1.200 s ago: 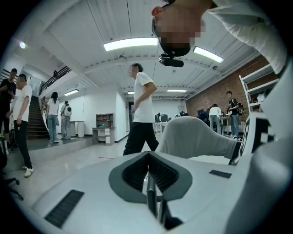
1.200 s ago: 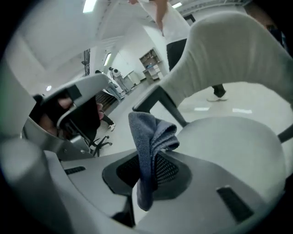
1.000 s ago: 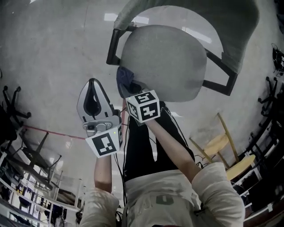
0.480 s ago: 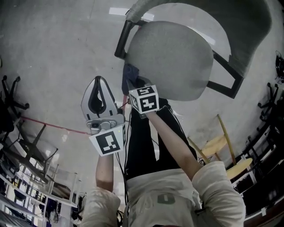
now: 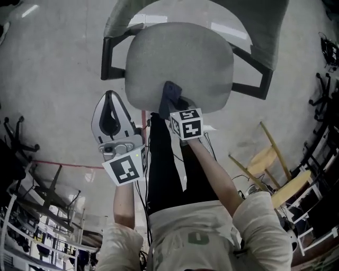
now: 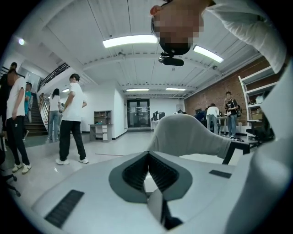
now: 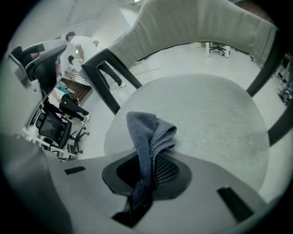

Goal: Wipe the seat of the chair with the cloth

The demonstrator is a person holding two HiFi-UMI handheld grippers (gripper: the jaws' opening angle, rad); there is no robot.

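Note:
The grey chair seat (image 5: 180, 58) lies below me, with its grey backrest (image 5: 201, 13) beyond it and black armrests (image 5: 107, 58) on both sides. My right gripper (image 5: 172, 105) is shut on a dark blue cloth (image 5: 170, 95), which rests at the seat's near edge. In the right gripper view the cloth (image 7: 149, 137) stands bunched between the jaws of the right gripper (image 7: 146, 162), over the seat (image 7: 210, 119). My left gripper (image 5: 110, 100) is shut on nothing and held off the seat's left front corner. From the left gripper (image 6: 147, 156) the backrest (image 6: 187, 132) shows.
Two yellow wooden chairs (image 5: 270, 169) stand on the floor at the right. Black office chair bases (image 5: 16, 135) and metal racks (image 5: 47, 211) are at the left. A red line (image 5: 63, 164) crosses the floor. Several people (image 6: 73, 119) stand in the hall behind.
My right gripper has carried the cloth from the seat's left front corner to the middle of its near edge. The left gripper has stayed shut at the left.

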